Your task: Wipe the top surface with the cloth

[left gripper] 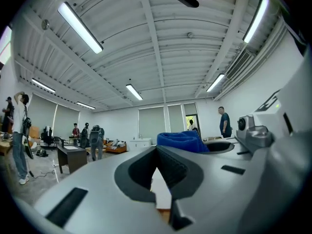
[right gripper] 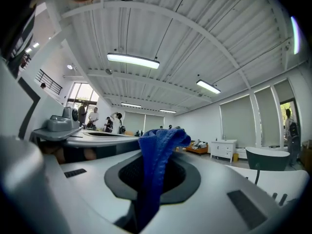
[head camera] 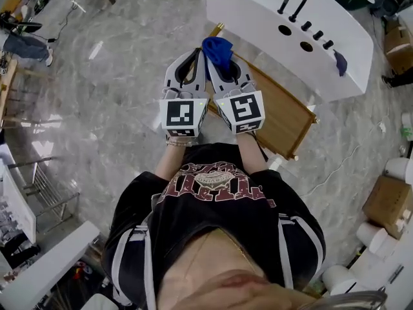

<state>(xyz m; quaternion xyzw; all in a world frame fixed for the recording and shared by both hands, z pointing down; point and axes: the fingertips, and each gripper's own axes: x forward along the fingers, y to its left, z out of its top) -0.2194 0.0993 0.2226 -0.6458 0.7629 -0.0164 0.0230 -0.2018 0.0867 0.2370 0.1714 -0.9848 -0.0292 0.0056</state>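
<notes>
Side by side out in front of the person's chest, I have both tools raised and pointing forward. My right gripper [head camera: 226, 62] is closed on the blue cloth [head camera: 217, 49], which bunches up past the jaw tips while a fold trails down between the jaws. My left gripper [head camera: 195, 53] has its jaw tips together with nothing between them. Ahead and to the right is the white top surface [head camera: 258, 11], with a black tap [head camera: 300, 4] and holes, standing on a wooden board [head camera: 287, 118], apart from both tools. I judge the cloth light, soft and floppy. It will drag and fold when pushed, so a pinch near its middle, leaving a loose pad below, should suit wiping.
</notes>
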